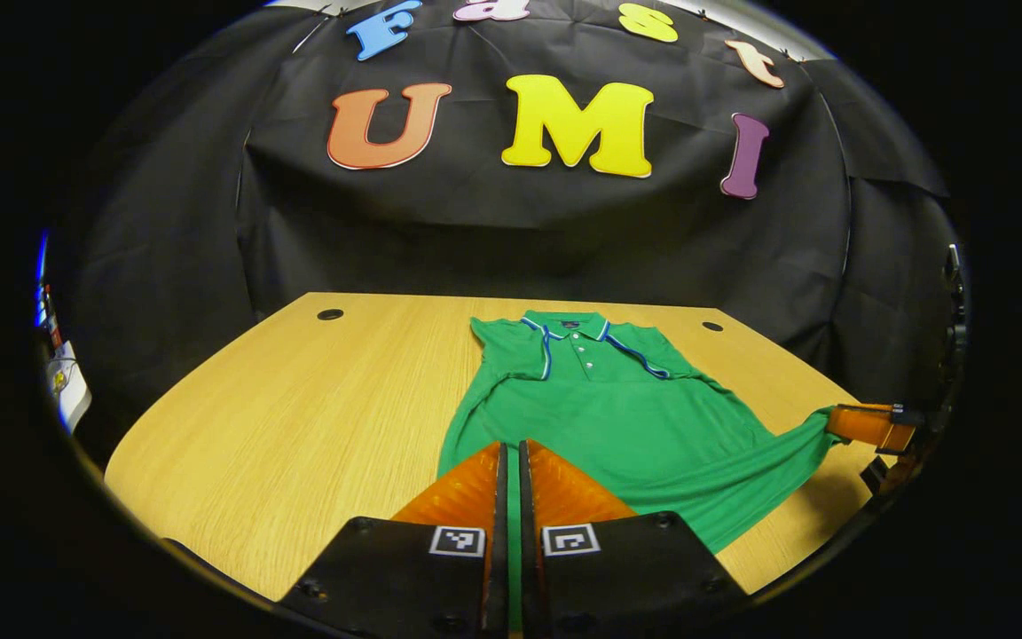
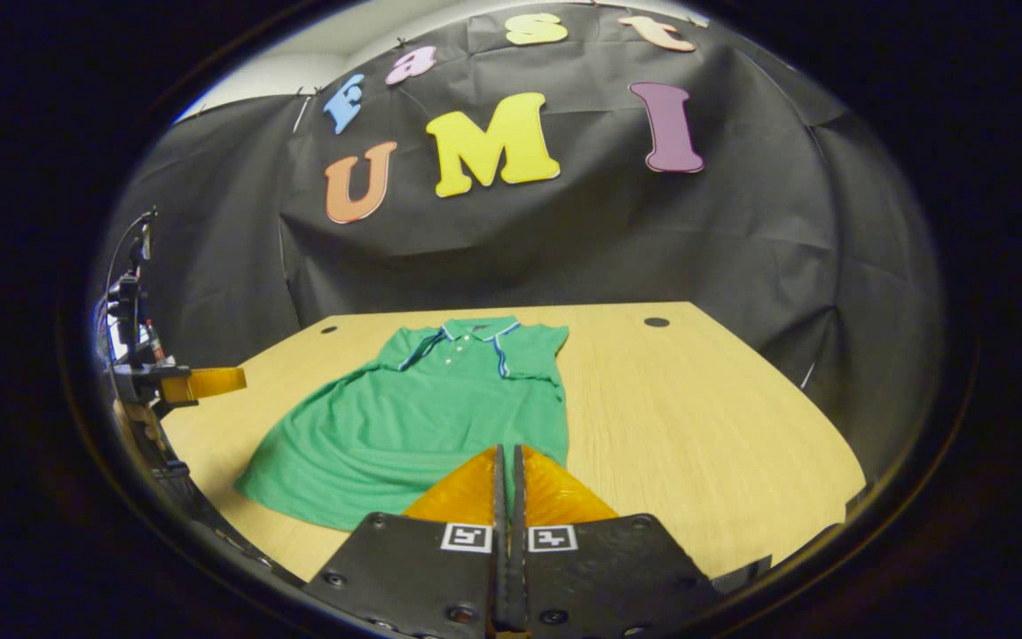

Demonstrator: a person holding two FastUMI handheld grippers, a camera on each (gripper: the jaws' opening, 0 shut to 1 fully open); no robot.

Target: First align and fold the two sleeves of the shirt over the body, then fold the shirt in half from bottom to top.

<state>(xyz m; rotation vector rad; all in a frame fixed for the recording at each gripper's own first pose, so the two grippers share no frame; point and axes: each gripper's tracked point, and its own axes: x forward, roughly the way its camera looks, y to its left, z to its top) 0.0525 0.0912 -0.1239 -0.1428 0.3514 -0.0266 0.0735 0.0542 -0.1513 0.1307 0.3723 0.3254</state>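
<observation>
1. Lying flat on the table (image 1: pixel 298 417), the green shirt (image 1: pixel 617 417) has its collar toward the black cloth wall (image 1: pixel 564 222) and its hem toward the cameras. It sits right of centre in the left gripper view and left of centre in the right gripper view (image 2: pixel 413 417)
2. The right hand-held gripper (image 2: pixel 507 461) has its fingers pressed together on the near hem corner of the shirt. In the left gripper view the same gripper (image 1: pixel 839 422) is at the far right, cut off by the edge, with the hem corner drawn out to it in a taut, lifted point
3. The left hand-held gripper (image 1: pixel 512 457) has its fingers drawn together with only a thin slit between them, through which a strip of green shows. In the right gripper view it (image 2: pixel 227 382) hangs over the table's left edge, apart from the shirt and holding nothing
4. Part of the hand holding the left gripper shows below it in the right gripper view, too dark and small to make out
5. The near hem is hidden behind each gripper's own fingers
6. The collar (image 1: pixel 564 324) has blue and white trim, with a buttoned placket below it. The short sleeves look tucked close to the body, but I cannot tell whether they are folded over it
7. Two dark round holes (image 1: pixel 330 314) sit near the table's far corners
</observation>
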